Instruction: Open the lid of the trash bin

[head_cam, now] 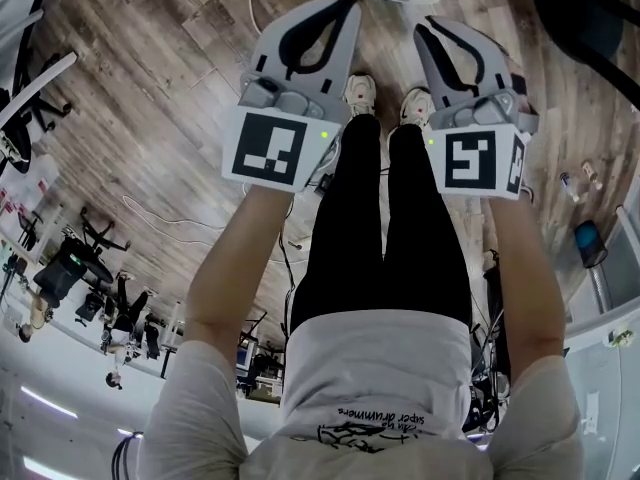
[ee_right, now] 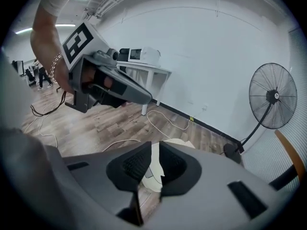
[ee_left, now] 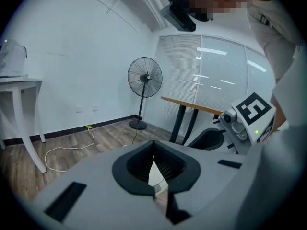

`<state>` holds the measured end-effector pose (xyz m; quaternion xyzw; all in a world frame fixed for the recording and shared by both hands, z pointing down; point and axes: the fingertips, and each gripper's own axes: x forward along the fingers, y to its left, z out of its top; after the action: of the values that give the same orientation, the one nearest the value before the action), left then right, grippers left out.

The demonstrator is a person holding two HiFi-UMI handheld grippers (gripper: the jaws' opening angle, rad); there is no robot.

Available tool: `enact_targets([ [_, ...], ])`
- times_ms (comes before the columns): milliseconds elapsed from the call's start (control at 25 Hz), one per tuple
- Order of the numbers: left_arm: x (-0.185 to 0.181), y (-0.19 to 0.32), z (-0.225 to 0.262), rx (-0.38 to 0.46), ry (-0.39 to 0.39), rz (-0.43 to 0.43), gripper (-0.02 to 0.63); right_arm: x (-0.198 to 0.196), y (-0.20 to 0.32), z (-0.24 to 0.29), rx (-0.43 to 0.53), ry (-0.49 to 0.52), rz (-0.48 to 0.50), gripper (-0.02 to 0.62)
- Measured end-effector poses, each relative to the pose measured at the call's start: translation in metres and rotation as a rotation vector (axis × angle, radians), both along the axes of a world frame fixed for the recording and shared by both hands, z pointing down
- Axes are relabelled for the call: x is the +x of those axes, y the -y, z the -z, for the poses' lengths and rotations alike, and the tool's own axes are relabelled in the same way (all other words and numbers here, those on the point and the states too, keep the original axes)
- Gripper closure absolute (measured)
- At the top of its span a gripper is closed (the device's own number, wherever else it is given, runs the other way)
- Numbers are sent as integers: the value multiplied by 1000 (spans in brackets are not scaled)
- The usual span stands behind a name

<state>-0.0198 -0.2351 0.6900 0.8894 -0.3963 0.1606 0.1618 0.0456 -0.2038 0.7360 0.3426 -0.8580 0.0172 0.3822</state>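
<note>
In the head view the left gripper [head_cam: 345,6] reaches out at the left over the wooden floor [head_cam: 170,78], with its marker cube facing the camera and its two jaws drawn to a point. In the left gripper view those jaws meet at their tips. Only a wedge of gap is left nearer the camera, and nothing is caught in it. Through that wedge a white piece of the trash bin [ee_left: 156,174] shows below. Beyond the jaws in that view, a white table [ee_left: 19,83] stands at the far left, a pale cable [ee_left: 67,147] loops across the floor, and a standing fan [ee_left: 145,78] stands near the blinds. Between the two grippers in the head view the person's shoes [head_cam: 360,93] are planted on the floor. The bin sits just ahead of them at the top edge, showing only its white top, which lies beyond both pairs of jaws. The right gripper [head_cam: 432,26] reaches out at the right, level with its partner and angled slightly inward. In the right gripper view its jaws stand a little apart, leaving a narrow slit along their whole length with nothing between the pads. The bin's pale top shows through the slit and just past the tips. In that view the left gripper hangs in the upper left.
</note>
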Motion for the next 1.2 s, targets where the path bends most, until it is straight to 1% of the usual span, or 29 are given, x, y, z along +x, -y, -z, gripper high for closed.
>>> enact_targets([
  [120, 2, 3, -18, 0, 16, -5, 591, -6, 2, -26, -14, -41, 39, 529],
  [240, 5, 6, -35, -12, 6, 5, 591, -10, 7, -53, -25, -89, 69, 526],
  [680, 16, 11, -83, -3, 32, -31, 591, -16, 12, -143, -84, -244, 169, 499],
  [800, 21, 11, -95, -3, 29, -46, 591, -17, 8, -167, -111, -294, 211, 484],
  [1000, 23, 5, -118, -55, 38, -44, 591, -17, 3, -199, -159, -361, 275, 457],
  [1120, 21, 5, -129, -80, 42, -33, 591, -17, 0, -212, -187, -373, 281, 454],
  [1200, 20, 4, -136, -88, 48, -30, 591, -16, -1, -218, -188, -373, 280, 445],
])
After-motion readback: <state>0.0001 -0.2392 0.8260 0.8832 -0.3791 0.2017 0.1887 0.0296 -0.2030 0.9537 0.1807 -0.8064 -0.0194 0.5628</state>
